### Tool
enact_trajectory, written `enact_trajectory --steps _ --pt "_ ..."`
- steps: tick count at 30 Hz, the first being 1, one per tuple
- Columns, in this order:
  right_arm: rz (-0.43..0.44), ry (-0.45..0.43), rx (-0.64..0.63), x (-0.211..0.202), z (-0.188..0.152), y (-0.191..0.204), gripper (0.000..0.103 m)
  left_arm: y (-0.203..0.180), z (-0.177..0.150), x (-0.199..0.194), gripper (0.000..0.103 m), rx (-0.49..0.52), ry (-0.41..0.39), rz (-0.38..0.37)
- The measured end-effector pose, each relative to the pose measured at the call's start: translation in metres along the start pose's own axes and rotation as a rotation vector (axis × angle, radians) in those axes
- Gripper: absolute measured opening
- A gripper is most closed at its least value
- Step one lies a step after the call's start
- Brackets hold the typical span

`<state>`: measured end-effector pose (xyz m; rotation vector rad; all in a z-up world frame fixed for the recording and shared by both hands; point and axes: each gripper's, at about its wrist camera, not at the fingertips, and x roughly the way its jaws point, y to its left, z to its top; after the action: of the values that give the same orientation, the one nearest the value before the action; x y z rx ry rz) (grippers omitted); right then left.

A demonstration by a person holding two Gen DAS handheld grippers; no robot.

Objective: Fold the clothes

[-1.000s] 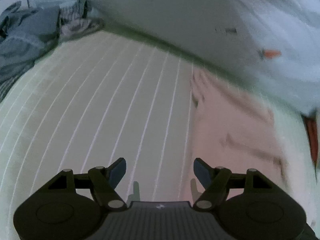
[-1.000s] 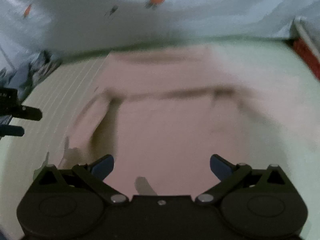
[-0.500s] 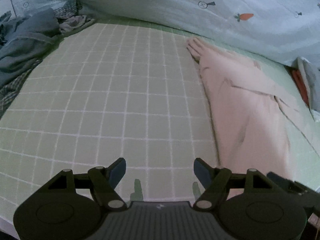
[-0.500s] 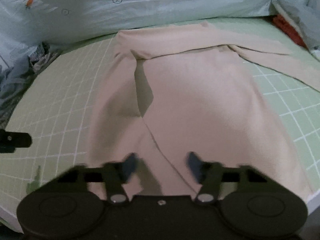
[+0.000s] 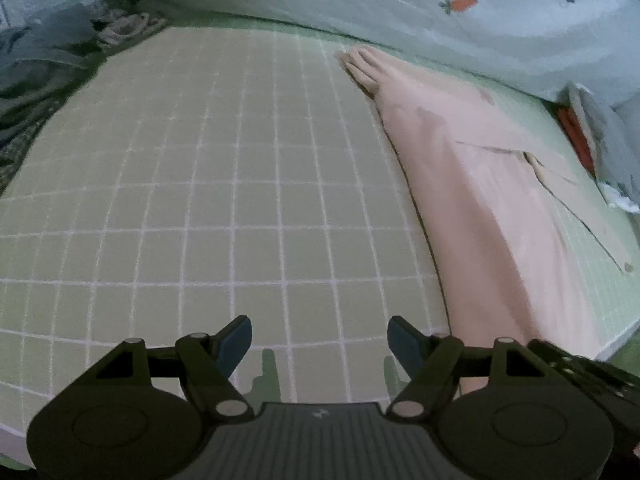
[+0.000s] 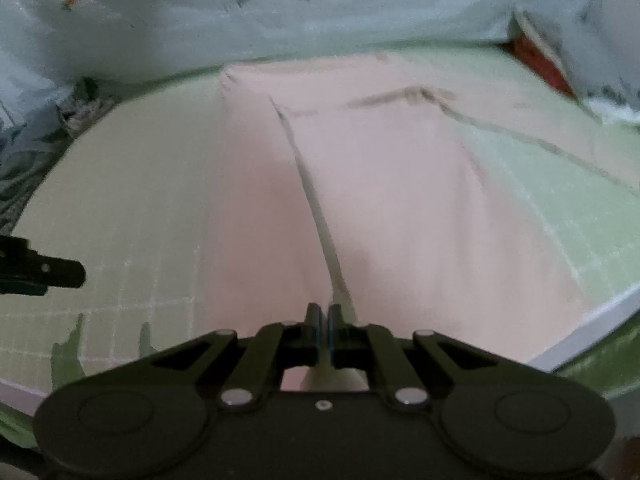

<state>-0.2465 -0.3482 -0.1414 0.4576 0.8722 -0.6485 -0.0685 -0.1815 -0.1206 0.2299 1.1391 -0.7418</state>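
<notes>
Nearest in the right wrist view, the right gripper (image 6: 325,322) has its two fingers pressed together on the near hem of the pink long-sleeved top (image 6: 360,184), and a thin ridge of cloth runs from the pinch away up the garment toward its far end. In the left wrist view the left gripper (image 5: 319,340) hangs with its blue-tipped fingers spread wide over bare mat, nothing between them, just to the left of the top's near edge; the dark linkage of the right gripper shows at the lower right corner of that view. The top lies stretched out along the right half of the green gridded mat (image 5: 192,184), its long left edge straight, one sleeve (image 6: 532,128) trailing off to the right across the mat and a cuff (image 5: 362,65) bunched at the far end. The mat's left half lies bare. Past the mat, on the far left, sits a dark heap of other clothes (image 5: 36,64), blurred. Behind everything runs a pale blue sheet printed with carrots (image 5: 460,4), and at the far right something red (image 5: 576,136) shows under a white fold.
</notes>
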Motion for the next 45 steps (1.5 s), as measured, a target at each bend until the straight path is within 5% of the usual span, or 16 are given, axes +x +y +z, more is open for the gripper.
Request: enact_trajectory --steps 5,14,18,22,27,33,38,40,45 --pt "0.011 0.032 0.006 0.005 0.001 -0.005 0.011 -0.008 0.007 0.003 0.076 0.004 -0.009 0.012" --pt "0.073 -0.021 0.018 0.007 0.051 -0.046 0.079 -0.036 0.049 -0.004 0.076 -0.09 -0.084 0.109" --pt "0.127 -0.034 0.01 -0.004 0.083 -0.068 0.103 -0.057 0.079 -0.019 0.083 -0.155 -0.179 0.132" --pt "0.152 -0.142 -0.067 0.003 0.119 -0.087 0.103 -0.077 0.11 -0.017 0.086 -0.183 -0.246 0.146" --pt "0.107 -0.135 -0.058 0.044 0.153 -0.125 0.103 -0.093 0.133 0.008 0.086 -0.139 -0.305 0.149" --pt "0.061 -0.144 0.03 0.091 0.201 -0.181 0.103 -0.09 0.157 0.051 0.086 -0.303 -0.279 0.16" --pt "-0.035 -0.122 0.042 0.143 0.251 -0.222 0.103 -0.086 0.186 0.091 0.086 -0.311 -0.242 0.213" --pt "-0.054 -0.105 0.058 0.162 0.269 -0.238 0.099 -0.08 0.2 0.104 0.086 -0.324 -0.211 0.231" --pt "-0.072 -0.061 0.141 0.195 0.292 -0.265 0.071 -0.073 0.229 0.134 0.086 -0.266 -0.158 0.283"
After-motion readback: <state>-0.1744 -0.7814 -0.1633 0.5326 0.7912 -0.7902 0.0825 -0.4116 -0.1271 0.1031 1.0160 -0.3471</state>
